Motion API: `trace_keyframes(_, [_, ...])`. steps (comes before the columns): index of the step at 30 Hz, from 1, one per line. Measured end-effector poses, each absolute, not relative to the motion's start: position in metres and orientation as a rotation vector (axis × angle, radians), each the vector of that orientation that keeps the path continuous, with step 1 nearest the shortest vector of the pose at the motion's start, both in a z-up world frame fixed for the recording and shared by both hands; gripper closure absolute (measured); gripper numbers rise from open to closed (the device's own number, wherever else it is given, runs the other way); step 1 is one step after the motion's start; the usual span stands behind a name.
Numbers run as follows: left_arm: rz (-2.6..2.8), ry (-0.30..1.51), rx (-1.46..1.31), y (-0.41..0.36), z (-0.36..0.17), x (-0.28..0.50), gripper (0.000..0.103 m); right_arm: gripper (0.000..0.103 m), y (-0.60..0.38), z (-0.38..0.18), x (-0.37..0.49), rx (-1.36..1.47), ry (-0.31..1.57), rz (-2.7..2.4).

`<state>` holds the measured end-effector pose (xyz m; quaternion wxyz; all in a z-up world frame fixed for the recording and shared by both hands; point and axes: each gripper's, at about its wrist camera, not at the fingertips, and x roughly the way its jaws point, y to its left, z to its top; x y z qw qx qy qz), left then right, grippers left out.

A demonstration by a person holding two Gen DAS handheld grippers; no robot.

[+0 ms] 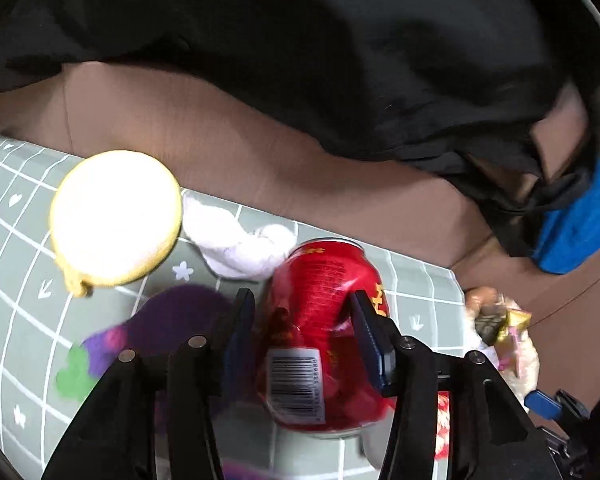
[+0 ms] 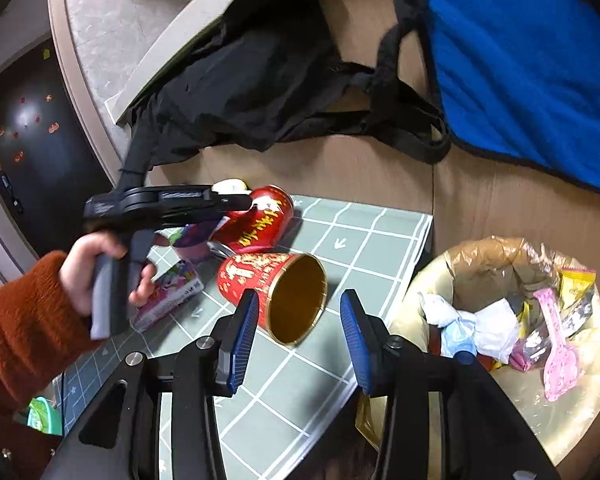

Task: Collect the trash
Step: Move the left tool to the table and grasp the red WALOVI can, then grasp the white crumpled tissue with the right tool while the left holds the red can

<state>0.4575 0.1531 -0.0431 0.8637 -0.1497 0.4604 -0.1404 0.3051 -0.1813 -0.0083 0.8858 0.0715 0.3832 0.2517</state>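
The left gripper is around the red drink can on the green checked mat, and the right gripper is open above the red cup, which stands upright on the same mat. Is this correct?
Not quite. The red cup lies on its side, its gold-lined mouth facing the right gripper, as the right wrist view shows. The rest holds: the left gripper has the red drink can between its fingers on the green checked mat.
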Motion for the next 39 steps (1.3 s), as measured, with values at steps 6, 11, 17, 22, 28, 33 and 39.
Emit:
trace_keyframes(6, [-0.303, 0.994, -0.284, 0.136, -0.048, 0.458, 0.047, 0.063, -0.187, -0.02, 0.313, 0.184, 0.813, 0.534])
trace_keyframes(11, [-0.304, 1.008, -0.267, 0.128, -0.046, 0.45, 0.048, 0.063, -0.179, -0.019, 0.313, 0.177, 0.813, 0.551])
trace_keyframes(17, [-0.348, 0.998, -0.304, 0.137, -0.043, 0.427, 0.055, 0.063, -0.165, -0.002, 0.306, 0.119, 0.784, 0.557])
trace_keyframes(22, [-0.319, 0.945, -0.28, 0.171, -0.026, 0.374, 0.056, 0.063, -0.15, 0.018, 0.308, 0.05, 0.767, 0.538])
trace_keyframes(28, [-0.239, 0.839, -0.357, 0.233, 0.0, 0.304, 0.056, 0.063, -0.126, 0.008, 0.305, 0.024, 0.828, 0.585])
trace_keyframes(33, [-0.168, 0.751, -0.343, 0.271, 0.024, 0.269, 0.056, 0.063, -0.096, 0.026, 0.306, -0.102, 0.807, 0.647])
trace_keyframes(39, [-0.083, 0.624, -0.295, 0.281, 0.043, 0.255, 0.056, 0.063, -0.058, 0.052, 0.346, -0.253, 0.705, 0.692])
